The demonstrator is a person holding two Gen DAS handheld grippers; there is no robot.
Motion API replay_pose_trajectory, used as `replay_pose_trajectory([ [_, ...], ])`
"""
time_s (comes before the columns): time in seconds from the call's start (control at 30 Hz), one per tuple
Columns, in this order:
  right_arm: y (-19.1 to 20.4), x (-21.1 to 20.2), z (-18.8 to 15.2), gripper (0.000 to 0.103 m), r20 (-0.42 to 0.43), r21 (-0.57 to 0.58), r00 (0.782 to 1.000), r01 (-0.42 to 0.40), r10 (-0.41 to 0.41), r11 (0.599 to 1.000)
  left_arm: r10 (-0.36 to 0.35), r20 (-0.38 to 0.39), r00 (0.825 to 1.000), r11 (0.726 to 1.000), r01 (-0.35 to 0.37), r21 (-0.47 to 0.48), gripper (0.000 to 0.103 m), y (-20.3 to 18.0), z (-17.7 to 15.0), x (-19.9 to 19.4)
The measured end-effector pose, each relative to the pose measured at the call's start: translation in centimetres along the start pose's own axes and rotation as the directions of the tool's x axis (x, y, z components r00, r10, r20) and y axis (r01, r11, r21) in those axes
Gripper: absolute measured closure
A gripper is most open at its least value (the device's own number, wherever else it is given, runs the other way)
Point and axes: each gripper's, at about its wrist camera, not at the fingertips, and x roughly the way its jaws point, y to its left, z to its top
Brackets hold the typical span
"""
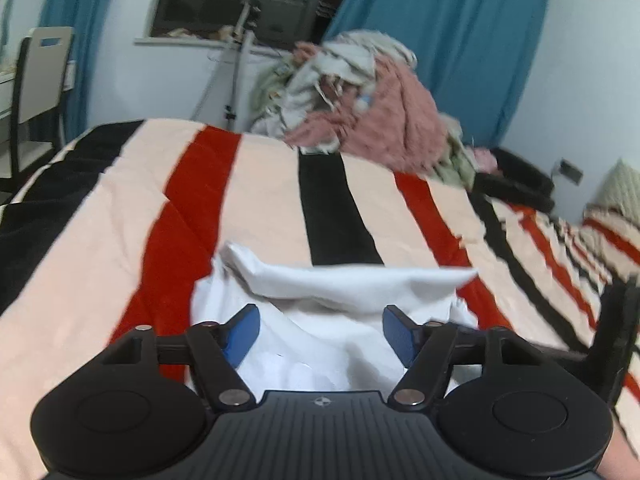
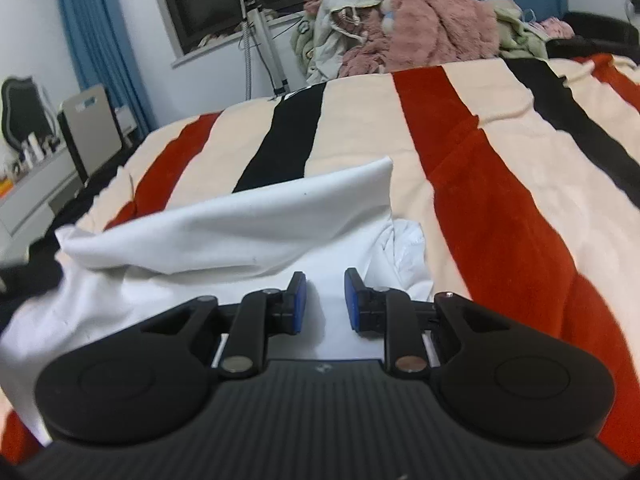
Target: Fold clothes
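A white garment [image 1: 344, 292] lies on the striped bed, its far part folded back toward me in a loose roll. It also shows in the right wrist view [image 2: 224, 224]. My left gripper [image 1: 320, 334] hangs just above the garment's near part, jaws wide open, nothing between the blue pads [image 1: 242, 334]. My right gripper [image 2: 325, 300] is over the garment's right near part, jaws partly open with a narrow gap, nothing held between the blue pads [image 2: 352, 300]. The right gripper's black body [image 1: 616, 328] shows at the right edge of the left wrist view.
The bed has a cream, red and black striped cover [image 1: 256, 200]. A heap of pink and grey clothes [image 1: 360, 100] sits at the far edge of the bed. A stand [image 1: 240, 60], a chair [image 1: 36, 80] and blue curtains [image 1: 440, 40] are behind.
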Motion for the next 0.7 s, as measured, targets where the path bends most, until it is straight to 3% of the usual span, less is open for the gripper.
replay_pose_trajectory([
  [0.27, 0.5, -0.4, -0.2, 0.078, -0.009, 0.002, 1.000, -0.009, 0.009, 1.000, 0.079, -0.160, 0.984, 0.997, -0.081, -0.005, 0.044, 1.1, 2.1, 8.8],
  [0.37, 1.0, -0.5, 0.1, 0.076, -0.012, -0.031, 1.000, -0.009, 0.009, 0.999, 0.122, -0.121, 0.985, 0.993, -0.122, 0.006, 0.044, 1.3, 2.5, 8.6],
  [0.5, 1.4, -0.5, 0.6, 0.076, 0.023, -0.077, 1.000, -0.006, 0.008, 0.997, 0.171, -0.077, 0.982, 0.985, -0.169, 0.026, 0.038, 1.4, 2.5, 8.2],
  [0.63, 1.4, 0.5, 0.1, 0.076, -0.002, -0.097, 1.000, -0.004, 0.004, 0.995, 0.161, -0.098, 0.982, 0.986, -0.156, 0.061, 0.038, 1.4, 0.7, 7.3],
  [0.7, 1.5, 0.8, -0.3, 0.076, -0.006, -0.124, 1.000, -0.001, 0.000, 0.992, 0.172, -0.091, 0.981, 0.978, -0.159, 0.134, 0.038, 0.5, -0.7, 6.4],
])
